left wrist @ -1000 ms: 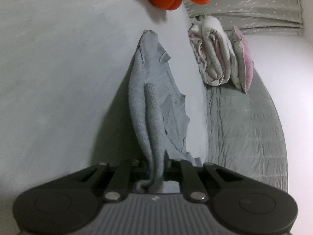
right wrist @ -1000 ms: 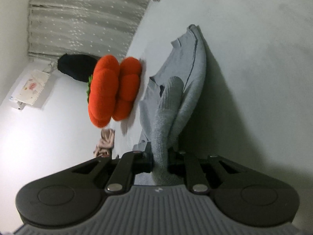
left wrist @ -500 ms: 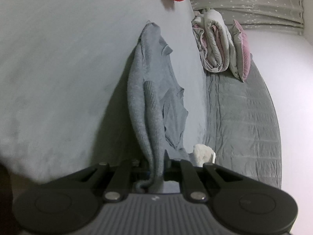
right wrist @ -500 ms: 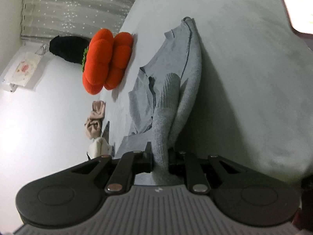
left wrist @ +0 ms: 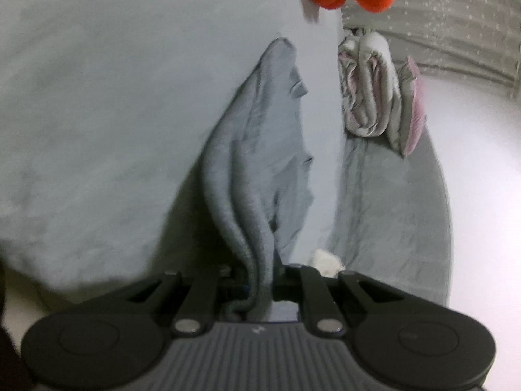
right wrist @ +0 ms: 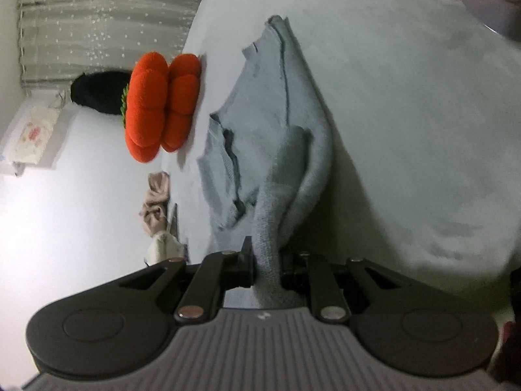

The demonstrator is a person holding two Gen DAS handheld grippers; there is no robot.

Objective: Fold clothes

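A grey knitted sweater (left wrist: 260, 150) hangs stretched over the pale bed sheet (left wrist: 97, 97). My left gripper (left wrist: 259, 277) is shut on one bunched end of it, and the knit runs up from the jaws to a far point. In the right wrist view the same grey sweater (right wrist: 286, 123) rises from my right gripper (right wrist: 267, 260), which is shut on a thick fold of knit. A sleeve droops beside that fold. Both pinched ends hide the fingertips.
An orange pumpkin-shaped cushion (right wrist: 159, 107) lies on the bed with a black cushion (right wrist: 97, 91) behind it. Rolled bedding and a pink pillow (left wrist: 374, 91) sit by a grey quilt (left wrist: 390, 211). Beige and white small garments (right wrist: 156, 195) lie near the bed edge. Curtains (right wrist: 97, 16) hang behind.
Both grippers drew back toward the near bed edge with the sweater held taut. A white garment and the mattress edge came into view. Both grips stayed the same.
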